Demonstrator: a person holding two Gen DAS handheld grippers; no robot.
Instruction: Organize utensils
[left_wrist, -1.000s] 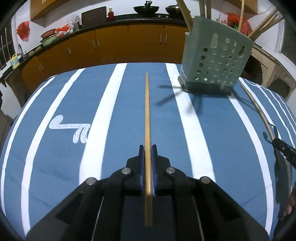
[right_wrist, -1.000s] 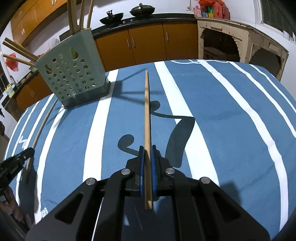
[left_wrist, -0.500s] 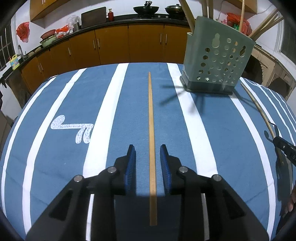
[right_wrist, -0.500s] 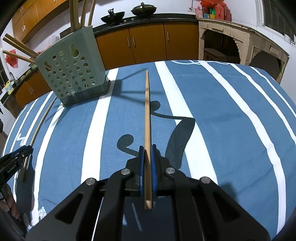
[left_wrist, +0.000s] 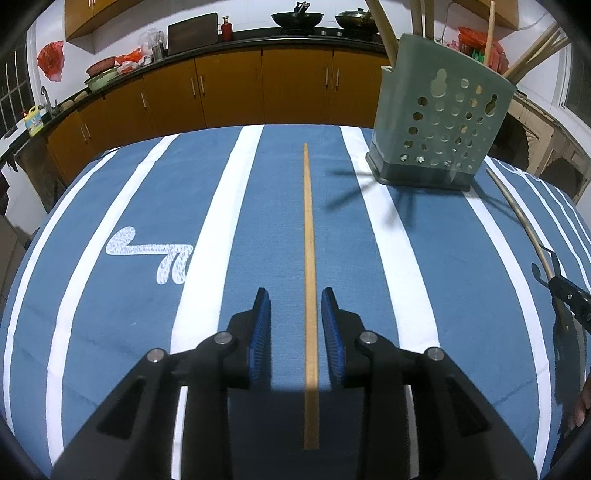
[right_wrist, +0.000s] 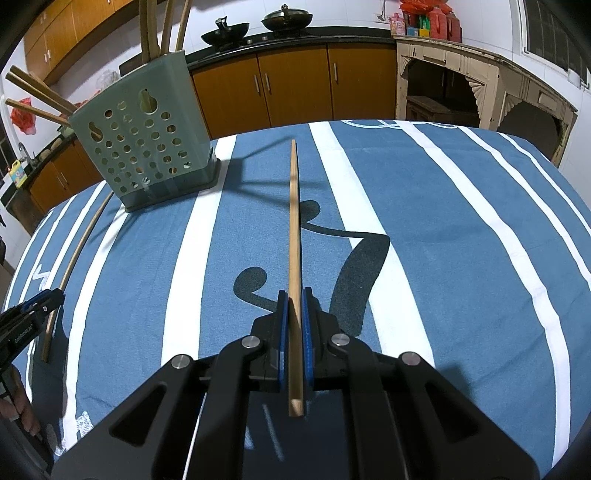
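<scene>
A long wooden chopstick (left_wrist: 309, 258) lies flat on the blue striped tablecloth (left_wrist: 129, 206), running away from me between the pads of my left gripper (left_wrist: 294, 295). The jaws stand open and neither pad touches the stick. My right gripper (right_wrist: 294, 295) is shut on a second chopstick (right_wrist: 293, 221), holding it above the cloth and pointing away. A green perforated utensil holder (left_wrist: 439, 125) (right_wrist: 147, 147) stands upright at the back with several sticks in it. The right gripper's tip (left_wrist: 569, 295) shows at the left view's right edge, and the left gripper (right_wrist: 37, 306) at the right view's left edge.
Orange kitchen cabinets (left_wrist: 229, 88) with a dark counter, woks and clutter run behind the table. A cream carved cabinet (right_wrist: 480, 88) stands at the back right. The table edge curves off at the far side. Part of a hand (right_wrist: 22, 410) shows low on the left.
My left gripper has opened and let go of its chopstick, which now rests on the cloth between the pads. The right gripper has kept its hold and place.
</scene>
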